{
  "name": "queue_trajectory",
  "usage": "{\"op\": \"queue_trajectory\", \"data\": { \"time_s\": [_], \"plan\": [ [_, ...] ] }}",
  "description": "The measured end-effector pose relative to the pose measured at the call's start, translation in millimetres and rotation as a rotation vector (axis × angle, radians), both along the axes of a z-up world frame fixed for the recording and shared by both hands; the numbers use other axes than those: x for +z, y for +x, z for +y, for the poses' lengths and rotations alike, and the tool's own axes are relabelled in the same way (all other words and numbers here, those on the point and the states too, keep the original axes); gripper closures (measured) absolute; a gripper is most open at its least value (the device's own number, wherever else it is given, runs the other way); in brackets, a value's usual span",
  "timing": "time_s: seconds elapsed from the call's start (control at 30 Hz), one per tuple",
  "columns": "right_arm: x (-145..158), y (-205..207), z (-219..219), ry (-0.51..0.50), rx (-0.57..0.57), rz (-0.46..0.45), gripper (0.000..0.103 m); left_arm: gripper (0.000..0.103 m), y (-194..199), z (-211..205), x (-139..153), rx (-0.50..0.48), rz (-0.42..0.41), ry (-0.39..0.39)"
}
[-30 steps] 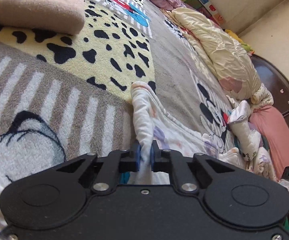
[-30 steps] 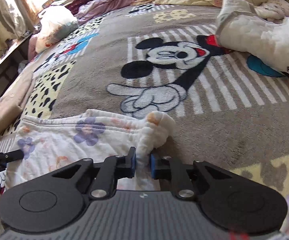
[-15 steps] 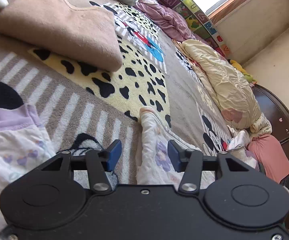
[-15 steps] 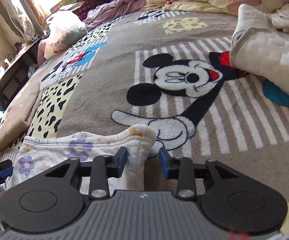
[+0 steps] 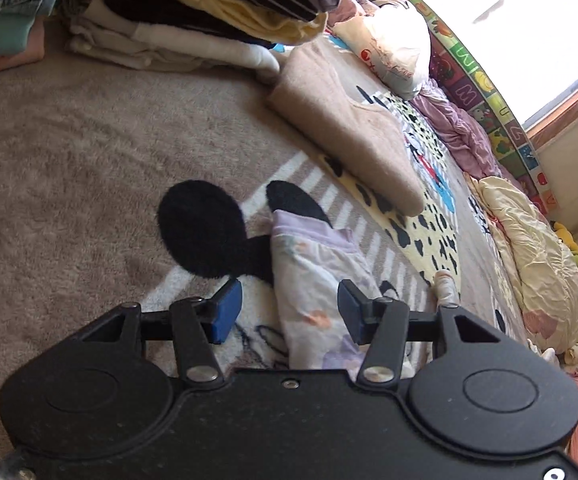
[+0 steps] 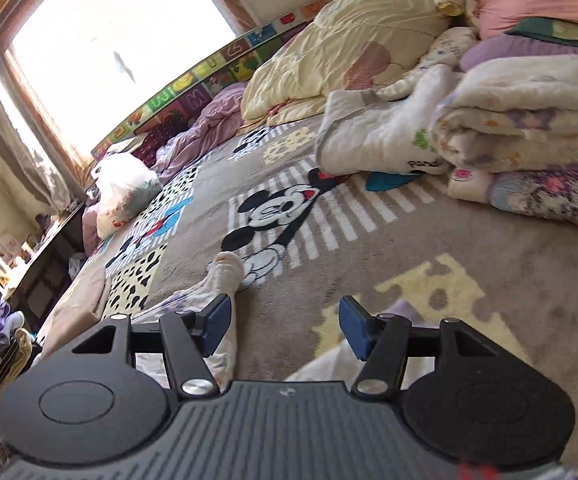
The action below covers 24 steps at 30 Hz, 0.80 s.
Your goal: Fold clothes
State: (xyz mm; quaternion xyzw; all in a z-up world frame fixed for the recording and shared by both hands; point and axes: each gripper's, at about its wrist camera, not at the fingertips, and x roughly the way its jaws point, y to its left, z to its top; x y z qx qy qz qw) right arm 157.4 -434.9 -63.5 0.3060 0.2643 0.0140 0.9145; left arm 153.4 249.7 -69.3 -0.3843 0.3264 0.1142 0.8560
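A white flower-print garment (image 5: 313,280) with a lilac hem lies flat on the Mickey Mouse blanket (image 5: 69,184). In the left wrist view my left gripper (image 5: 289,312) stands open above it, the cloth lying between and under the blue pads without being held. One cuffed end of the garment (image 5: 445,286) shows further right. In the right wrist view the same garment (image 6: 221,280) stretches away left of centre, its gathered cuff pointing at Mickey. My right gripper (image 6: 285,324) is open, its left pad beside the cloth, nothing between the pads.
A folded beige sweater (image 5: 349,128) lies past the garment, with stacks of folded clothes (image 5: 169,12) behind it. A cream duvet (image 6: 349,44), folded quilts (image 6: 529,128) and a white bag (image 6: 125,192) ring the blanket. A window and dark furniture lie left.
Both grippers have let go of the flower-print garment's ends, opened wide and pulled back. The left view has swung left to the lilac-hemmed end; the right view has tilted up.
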Motion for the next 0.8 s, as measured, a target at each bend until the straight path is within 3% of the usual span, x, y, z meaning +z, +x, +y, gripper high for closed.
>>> {"op": "queue_trajectory", "data": {
  "time_s": [0.17, 0.2, 0.23, 0.3, 0.37, 0.47, 0.63, 0.67, 0.73, 0.77, 0.8],
  "plan": [
    [-33, -41, -23, 0.046, -0.227, -0.004, 0.041, 0.054, 5, -14, -9, 0.011, -0.004, -0.019],
    [-39, -47, -26, 0.051, -0.268, -0.004, 0.040, 0.072, 6, -17, -9, 0.005, -0.011, -0.027],
    [-46, -50, -29, 0.065, -0.298, 0.005, 0.039, 0.081, 8, -21, -10, -0.004, -0.009, -0.020],
    [-54, -50, -35, 0.092, -0.322, 0.020, 0.039, 0.092, 12, -29, -10, -0.022, -0.004, -0.007],
    [-60, -45, -36, 0.102, -0.303, 0.029, 0.039, 0.093, 8, -35, -3, -0.045, -0.033, 0.007],
    [-68, -38, -32, 0.094, -0.283, 0.066, 0.041, 0.098, -16, -21, 12, 0.021, -0.096, 0.014],
    [-70, -36, -26, 0.068, -0.273, 0.066, 0.038, 0.099, -57, 2, 38, 0.134, -0.201, 0.025],
    [-69, -36, -26, 0.071, -0.269, 0.062, 0.038, 0.099, -57, 9, 30, 0.160, -0.120, 0.018],
    [-70, -35, -24, 0.071, -0.258, 0.056, 0.037, 0.089, -55, 24, 14, 0.213, 0.048, 0.004],
    [-70, -34, -22, 0.070, -0.251, 0.054, 0.037, 0.083, -57, 28, 8, 0.214, 0.090, -0.028],
    [-70, -33, -21, 0.069, -0.244, 0.051, 0.037, 0.079, -65, 27, 9, 0.220, 0.054, -0.042]
  ]
}}
